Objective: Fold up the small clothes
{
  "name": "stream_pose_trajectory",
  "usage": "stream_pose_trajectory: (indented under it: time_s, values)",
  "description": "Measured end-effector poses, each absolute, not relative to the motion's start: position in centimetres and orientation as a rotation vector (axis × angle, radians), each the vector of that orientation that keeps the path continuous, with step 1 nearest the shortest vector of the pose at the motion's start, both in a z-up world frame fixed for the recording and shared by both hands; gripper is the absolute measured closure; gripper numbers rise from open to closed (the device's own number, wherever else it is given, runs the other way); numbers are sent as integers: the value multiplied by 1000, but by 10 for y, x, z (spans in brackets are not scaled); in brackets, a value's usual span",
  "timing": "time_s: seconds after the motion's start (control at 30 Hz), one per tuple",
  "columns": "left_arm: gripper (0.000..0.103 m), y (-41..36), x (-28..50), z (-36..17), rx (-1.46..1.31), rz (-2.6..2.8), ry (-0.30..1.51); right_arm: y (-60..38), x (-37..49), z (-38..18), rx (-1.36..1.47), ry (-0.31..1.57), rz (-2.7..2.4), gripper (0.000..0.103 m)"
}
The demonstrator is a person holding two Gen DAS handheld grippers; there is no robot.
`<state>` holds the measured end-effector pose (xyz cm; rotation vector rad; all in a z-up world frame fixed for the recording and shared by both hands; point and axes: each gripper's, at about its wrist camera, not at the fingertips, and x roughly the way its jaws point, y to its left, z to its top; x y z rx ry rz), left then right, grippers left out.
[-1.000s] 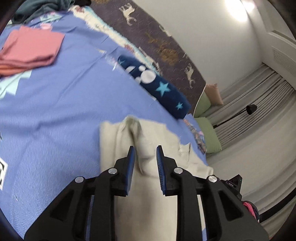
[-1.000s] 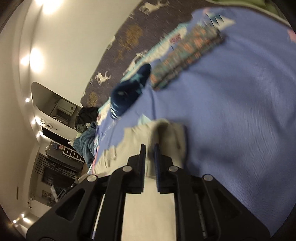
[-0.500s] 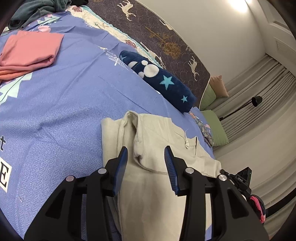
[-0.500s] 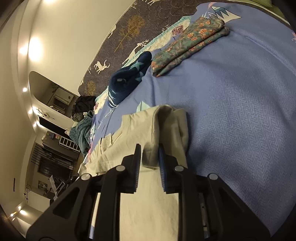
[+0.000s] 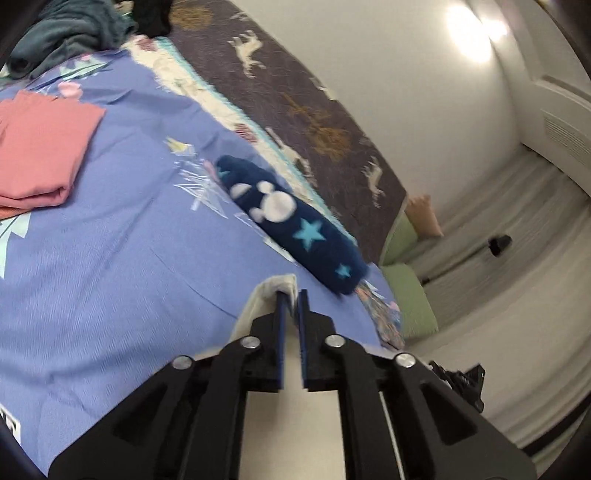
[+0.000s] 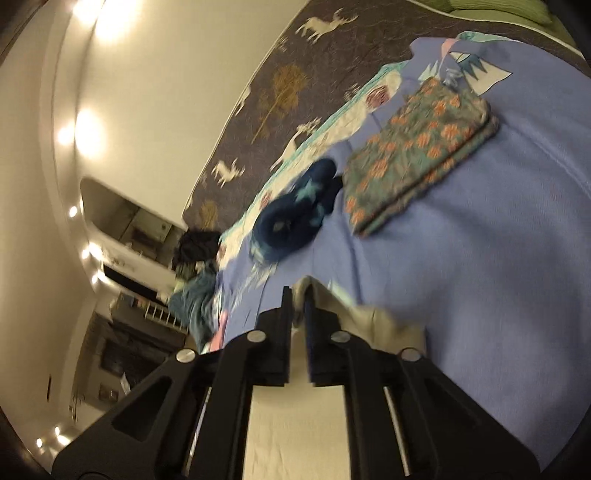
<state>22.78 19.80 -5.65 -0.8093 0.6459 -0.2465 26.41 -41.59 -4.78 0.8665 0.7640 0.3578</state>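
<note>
The left gripper (image 5: 291, 295) has its jaws drawn almost together on a fold of the beige garment (image 5: 271, 286), whose cloth bunches up around and between the blue-lined fingers. More of the pale fabric shows below, between the black arms of the tool. The right gripper (image 6: 299, 295) is likewise pinched nearly closed on an edge of the same beige garment (image 6: 373, 321), which crumples to the right of its fingers and lies on the bed.

The bed is covered with a periwinkle blue sheet (image 5: 122, 251) printed with pale geometric shapes. Just beyond the left gripper lies a rolled navy fleece (image 5: 291, 225) with white mouse-head shapes and light blue stars. Farther off at the left edge sits a folded pink garment (image 5: 40, 155), and behind it a heap of dark teal cloth (image 5: 70, 33). In the right wrist view, a folded floral garment (image 6: 417, 155) in teal with orange flowers rests on the sheet, just beside the end of the navy roll (image 6: 295, 218). Along the far side of the sheet runs a dark grey-brown quilt (image 5: 306, 110) patterned with pale deer and golden trees. Green pillows (image 5: 406, 295) and a peach one lie at the head of the bed, near grey curtains (image 5: 509, 206). Both views are somewhat blurred.
</note>
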Motion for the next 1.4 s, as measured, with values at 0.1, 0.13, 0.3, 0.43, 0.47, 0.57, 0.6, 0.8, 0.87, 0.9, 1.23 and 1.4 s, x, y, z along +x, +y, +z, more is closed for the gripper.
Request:
stream_pose_trajectory:
  time_s: [0.1, 0.13, 0.3, 0.43, 0.47, 0.57, 0.6, 0.8, 0.87, 0.9, 1.23, 1.4]
  values:
    - [73, 203, 239, -75, -803, -193, 726, -413, 269, -56, 782, 796, 307, 73]
    - [72, 203, 237, -78, -798, -211, 736, -409, 264, -57, 742, 796, 331, 72]
    - [61, 194, 226, -90, -722, -221, 816, -408, 249, -70, 577, 862, 290, 67]
    - [57, 182, 203, -84, -636, -231, 808, -415, 236, -79, 610, 888, 301, 67]
    - [54, 176, 196, -81, -608, -241, 806, -415, 230, -79, 603, 891, 307, 67]
    - [53, 152, 180, -66, -506, -288, 802, -417, 214, -79, 581, 901, 317, 67]
    - [52, 140, 176, -61, -479, -310, 803, -418, 206, -79, 584, 899, 325, 67]
    - [48, 35, 157, -44, -317, -568, 856, -433, 182, -77, 571, 871, 336, 67]
    - [45, -11, 151, -46, -265, -676, 888, -439, 180, -79, 584, 871, 340, 67]
    - [45, -31, 148, -48, -249, -727, 907, -442, 180, -80, 589, 874, 347, 68]
    - [45, -202, 117, -69, -63, -1068, 1047, -421, 212, -84, 349, 981, 470, 87]
    - [45, -238, 100, -89, 11, -1119, 1129, -405, 235, -90, 290, 1013, 584, 68]
